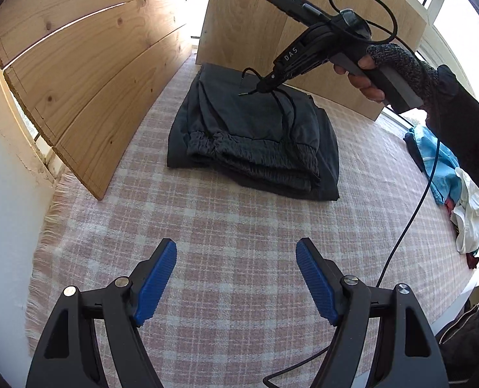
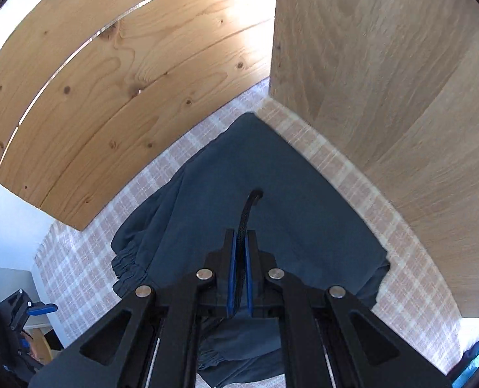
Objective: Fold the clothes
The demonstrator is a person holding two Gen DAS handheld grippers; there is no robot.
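1. Hanging above the pink checked blanket (image 1: 239, 226), the left gripper (image 1: 236, 278) has its 2 blue pads (image 1: 157, 283) spread wide with only blanket showing between them; it holds and touches nothing.
2. The right gripper (image 2: 239, 252) is pinched almost closed, its blue pads (image 2: 231, 274) squeezing a black drawstring cord (image 2: 247, 213) that runs up out of the dark trousers.
3. In the left camera's view, that same right gripper (image 1: 265, 80) shows from the side, tilted nose down over the trousers, gripped by a hand (image 1: 375, 77) in a grey fingerless glove.
4. The dark trousers (image 1: 255, 135) lie folded into a compact, roughly square stack on the blanket, gathered elastic waistband (image 1: 249, 152) facing the left gripper.
5. The stack sits in the far corner of the blanket, just beside a plank board (image 1: 87, 74) on the left and close to a smooth wooden panel (image 1: 320, 32) behind it.
6. From the right camera, the trousers (image 2: 304, 220) fill the space directly under the gripper, and the 2 boards meet at the corner beyond.
7. A thin black cable (image 1: 410, 220) trails from the right gripper's handle down across the blanket.
8. A loose pile of other clothes (image 1: 449, 187), blue and white among them, lies at the blanket's right edge, well apart from the folded stack.
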